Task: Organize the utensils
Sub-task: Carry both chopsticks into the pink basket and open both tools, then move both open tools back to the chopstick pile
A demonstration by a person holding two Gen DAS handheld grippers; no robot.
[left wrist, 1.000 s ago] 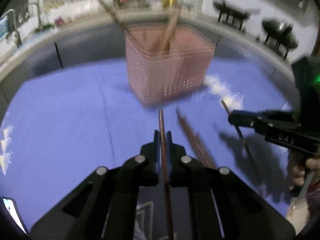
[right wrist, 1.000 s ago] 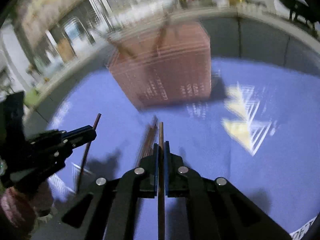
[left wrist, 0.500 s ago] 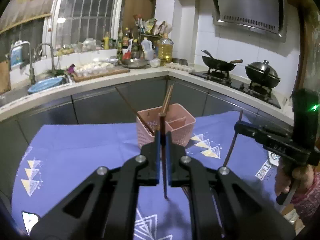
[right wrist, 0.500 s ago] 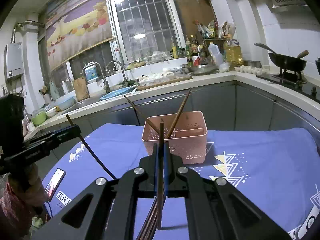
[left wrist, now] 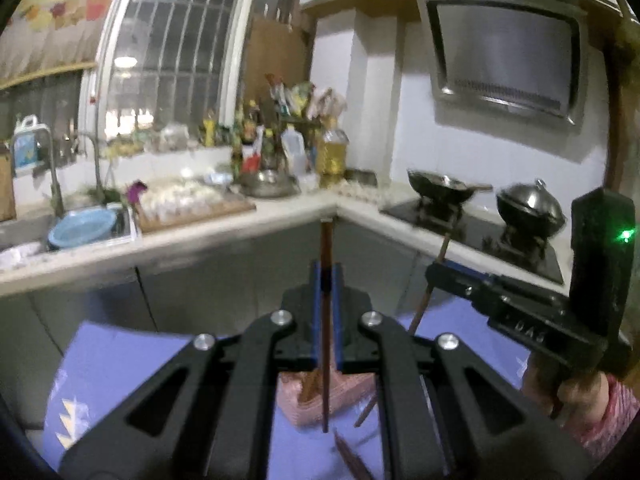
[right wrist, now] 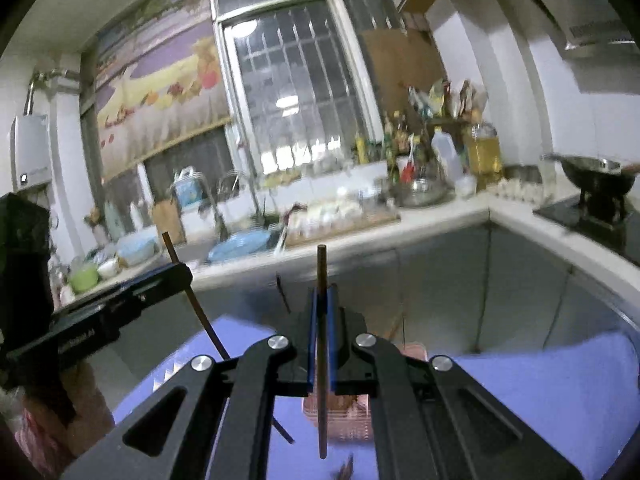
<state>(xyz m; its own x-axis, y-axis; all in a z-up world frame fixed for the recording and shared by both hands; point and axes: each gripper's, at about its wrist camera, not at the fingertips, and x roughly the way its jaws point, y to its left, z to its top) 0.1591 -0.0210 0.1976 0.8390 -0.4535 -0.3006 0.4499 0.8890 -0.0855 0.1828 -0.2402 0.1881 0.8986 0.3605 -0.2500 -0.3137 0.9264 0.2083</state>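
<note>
My left gripper (left wrist: 327, 276) is shut on a dark brown chopstick (left wrist: 325, 248) held upright, high above the table. My right gripper (right wrist: 321, 300) is shut on another chopstick (right wrist: 321, 268), also upright. Each gripper shows in the other's view: the right one (left wrist: 434, 274) and the left one (right wrist: 186, 274), each with its chopstick. The pink basket (left wrist: 340, 394) sits low on the blue cloth, mostly hidden behind my fingers; it also shows in the right wrist view (right wrist: 352, 416). Loose chopsticks (left wrist: 352, 456) lie on the cloth near it.
The blue patterned tablecloth (left wrist: 116, 364) covers the table. Behind runs a kitchen counter (left wrist: 200, 228) with a sink, a blue bowl (left wrist: 82, 228), bottles, and a stove with a wok (left wrist: 438, 190) and a lidded pot (left wrist: 528, 204).
Both grippers have lifted and tilted up from close to the cloth, each carrying its chopstick. The basket has dropped low in both views, behind the fingers.
</note>
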